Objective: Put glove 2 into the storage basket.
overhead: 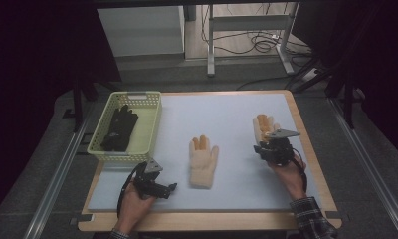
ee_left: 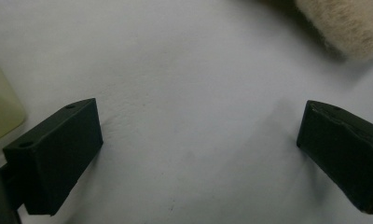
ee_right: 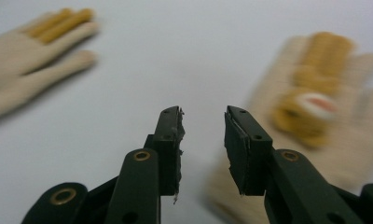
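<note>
A cream knit glove [overhead: 203, 162] with orange fingertips lies flat at the middle of the mat. A second cream glove [overhead: 263, 125] lies at the right, its cuff hidden under my right gripper [overhead: 262, 148]. In the right gripper view that glove [ee_right: 315, 102] lies just ahead to the right and the middle glove [ee_right: 31, 42] at far left. The right gripper [ee_right: 203, 123] is open by a narrow gap, nothing between the jaws. My left gripper [overhead: 159, 186] rests low on the mat near the front left. It stands wide open [ee_left: 198, 140], with the middle glove's cuff [ee_left: 348, 23] ahead.
A pale yellow-green basket [overhead: 149, 122] stands at the mat's left edge with black gloves [overhead: 119, 128] inside; its corner [ee_left: 0, 107] shows beside my left jaw. The light mat [overhead: 227, 114] covers a wooden table [overhead: 306, 144]. Cables and a frame lie on the floor beyond.
</note>
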{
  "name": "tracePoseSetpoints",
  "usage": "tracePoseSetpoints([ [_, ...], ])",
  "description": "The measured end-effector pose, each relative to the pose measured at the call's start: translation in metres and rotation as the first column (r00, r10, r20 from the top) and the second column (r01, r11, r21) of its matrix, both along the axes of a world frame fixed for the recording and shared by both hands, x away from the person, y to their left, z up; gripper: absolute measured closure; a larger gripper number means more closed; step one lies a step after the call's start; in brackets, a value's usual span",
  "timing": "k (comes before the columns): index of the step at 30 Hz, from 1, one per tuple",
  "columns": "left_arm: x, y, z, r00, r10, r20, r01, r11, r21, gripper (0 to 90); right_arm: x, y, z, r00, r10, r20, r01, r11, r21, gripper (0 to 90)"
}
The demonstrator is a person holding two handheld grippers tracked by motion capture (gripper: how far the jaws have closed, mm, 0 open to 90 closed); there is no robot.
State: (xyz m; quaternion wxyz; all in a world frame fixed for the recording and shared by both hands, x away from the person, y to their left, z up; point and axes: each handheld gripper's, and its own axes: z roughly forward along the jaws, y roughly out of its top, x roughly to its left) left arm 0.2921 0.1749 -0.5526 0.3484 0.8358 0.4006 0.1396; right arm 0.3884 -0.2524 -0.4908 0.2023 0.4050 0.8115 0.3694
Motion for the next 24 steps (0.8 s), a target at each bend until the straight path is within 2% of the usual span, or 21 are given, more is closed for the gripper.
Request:
tracePoseSetpoints([
  [3, 0.000, 0.000, 0.000, 1.0000, 0.000, 0.000, 0.000, 1.0000, 0.000, 0.3, 0.010, -0.018, 0.002, 0.9989, -0.045, 0.008, 0.046, 0.999, -0.015, 63.1],
  [7, 0.000, 0.000, 0.000, 1.0000, -0.002, -0.001, 0.002, 1.0000, 0.002, 0.3, 0.026, -0.038, -0.003, 0.9962, -0.086, 0.012, 0.086, 0.996, -0.016, 54.4],
  [10, 0.000, 0.000, 0.000, 1.0000, 0.000, 0.000, 0.000, 1.0000, -0.001, 0.4, 0.037, -0.042, -0.010, 0.9973, -0.073, 0.005, 0.073, 0.997, -0.029, 49.0],
  [16, 0.000, 0.000, 0.000, 1.0000, 0.000, 0.000, 0.000, 1.0000, -0.001, 0.4, 0.056, -0.044, -0.021, 0.9997, -0.009, 0.020, 0.011, 0.997, -0.079, 41.6],
  [18, 0.000, 0.000, 0.000, 1.0000, 0.000, 0.000, 0.000, 1.0000, -0.001, 0.4, 0.061, -0.045, -0.024, 0.9999, 0.013, 0.004, -0.013, 0.997, -0.076, 44.4],
  [21, 0.000, 0.000, 0.000, 1.0000, 0.000, 0.000, 0.000, 1.0000, 0.000, 0.4, 0.063, -0.043, -0.027, 0.9994, 0.030, -0.016, -0.031, 0.998, -0.062, 57.2],
  [24, 0.000, 0.000, 0.000, 1.0000, 0.000, 0.000, 0.000, 1.0000, 0.000, 0.4, 0.058, -0.039, -0.026, 0.9991, -0.033, -0.027, 0.032, 0.999, -0.039, 66.7],
])
